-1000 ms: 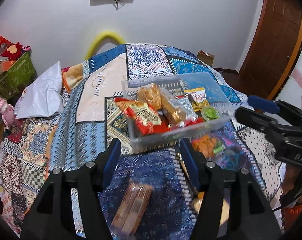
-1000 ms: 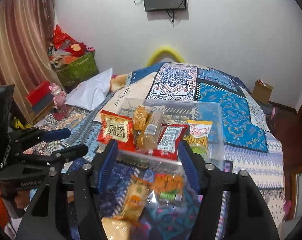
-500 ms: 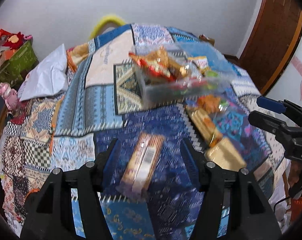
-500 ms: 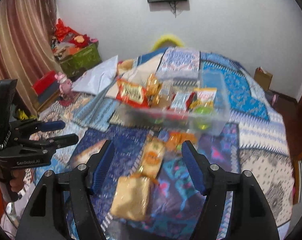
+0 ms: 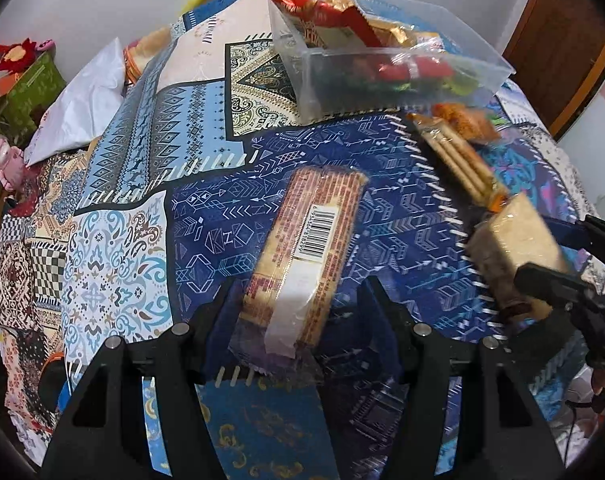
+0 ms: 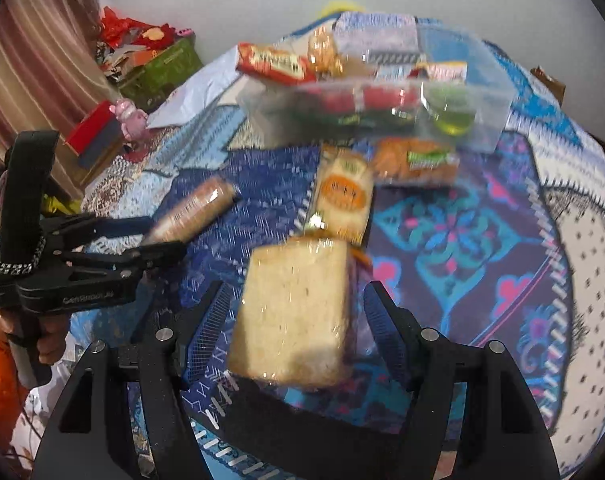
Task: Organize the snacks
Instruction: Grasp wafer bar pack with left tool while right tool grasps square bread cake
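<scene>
A long cracker pack (image 5: 306, 252) lies barcode up on my bed's blue quilt. Beside it to the right sit a pale square pack (image 6: 294, 312) and a yellow-labelled one (image 6: 344, 196). The clear bin (image 5: 314, 76) beyond holds assorted snacks.

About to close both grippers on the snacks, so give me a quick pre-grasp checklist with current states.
1. Left gripper open: ok.
2. Cracker pack between the left fingers: ok, near end only.
3. Right gripper open: ok.
4. Bread pack between the right fingers: ok.
5. Fingers down at pack level: cannot tell, the right view is blurred.
6. Room left in the bin: cannot tell, it already holds several snacks.
</scene>
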The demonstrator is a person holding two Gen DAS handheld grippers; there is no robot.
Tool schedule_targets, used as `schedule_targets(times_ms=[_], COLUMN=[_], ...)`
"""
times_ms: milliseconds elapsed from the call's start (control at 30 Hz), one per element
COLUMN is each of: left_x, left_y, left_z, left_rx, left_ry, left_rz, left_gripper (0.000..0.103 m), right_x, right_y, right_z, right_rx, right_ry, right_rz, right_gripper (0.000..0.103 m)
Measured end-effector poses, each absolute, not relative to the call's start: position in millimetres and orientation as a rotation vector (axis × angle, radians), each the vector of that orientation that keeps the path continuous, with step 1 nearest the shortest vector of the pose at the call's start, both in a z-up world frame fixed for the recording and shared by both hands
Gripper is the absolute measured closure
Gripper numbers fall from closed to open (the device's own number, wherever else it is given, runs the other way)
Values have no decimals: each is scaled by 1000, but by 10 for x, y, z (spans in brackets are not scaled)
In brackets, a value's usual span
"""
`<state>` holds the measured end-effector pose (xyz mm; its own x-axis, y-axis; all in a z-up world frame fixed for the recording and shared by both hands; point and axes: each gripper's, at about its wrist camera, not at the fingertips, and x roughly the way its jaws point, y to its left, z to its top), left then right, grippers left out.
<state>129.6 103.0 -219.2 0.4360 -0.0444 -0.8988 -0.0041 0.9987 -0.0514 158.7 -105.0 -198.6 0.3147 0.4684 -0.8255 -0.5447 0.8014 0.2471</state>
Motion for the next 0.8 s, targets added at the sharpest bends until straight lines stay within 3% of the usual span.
schedule_targets(times_ms=[433, 600, 800], left_x=[1590, 1547, 1386], left_y=[1139, 1114, 1026], left_z=[-2293, -2286, -2226], left_rx=[-101, -117, -88], left_ry=[1121, 1084, 1071], left_rz=[-30, -24, -23], left_gripper=[42, 55, 56], right_x=[1551, 1560, 1552], right_y=[-992, -978, -1109], right_z=[-2077, -2076, -2016], right_rx=[-136, -115, -73], right_ry=[1055, 1047, 1036], right_rz=[680, 683, 687], right_gripper=[37, 40, 44])
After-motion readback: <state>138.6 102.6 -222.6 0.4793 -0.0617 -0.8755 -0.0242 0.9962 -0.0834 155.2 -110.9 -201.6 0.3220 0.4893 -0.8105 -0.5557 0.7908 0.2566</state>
